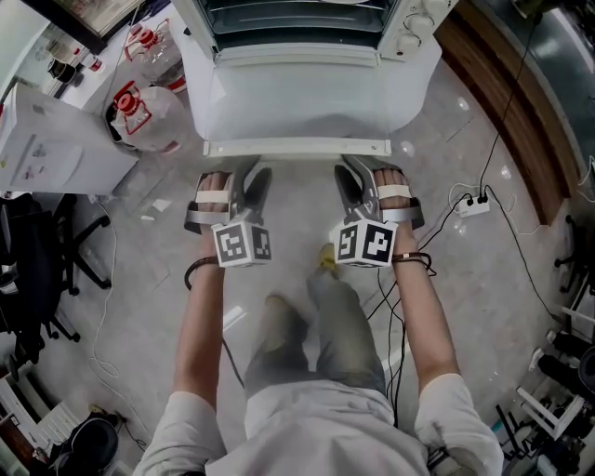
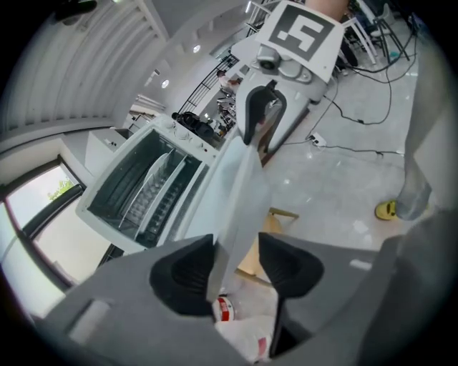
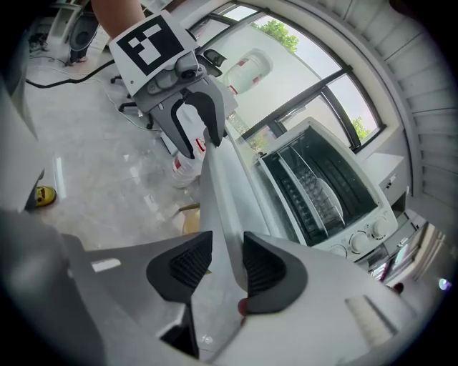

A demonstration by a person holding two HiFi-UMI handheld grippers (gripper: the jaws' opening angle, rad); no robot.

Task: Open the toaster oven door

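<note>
Left gripper (image 2: 236,268): jaws parted, the white handle strip (image 1: 297,147) runs between the pads with a gap on one side. Right gripper (image 3: 227,264): same, jaws apart astride the strip, not clamped. White toaster oven door (image 1: 297,98) is swung out flat, front edge toward the person. Grey stone floor (image 1: 483,288) is bare below and to the right. The oven cavity is open, metal wire rack (image 1: 297,14) inside. White plastic bag with red print (image 1: 149,116) sits left of the door.

Head camera looks steeply down; both gripper cameras closely face the shared oven door (image 1: 297,107).
</note>
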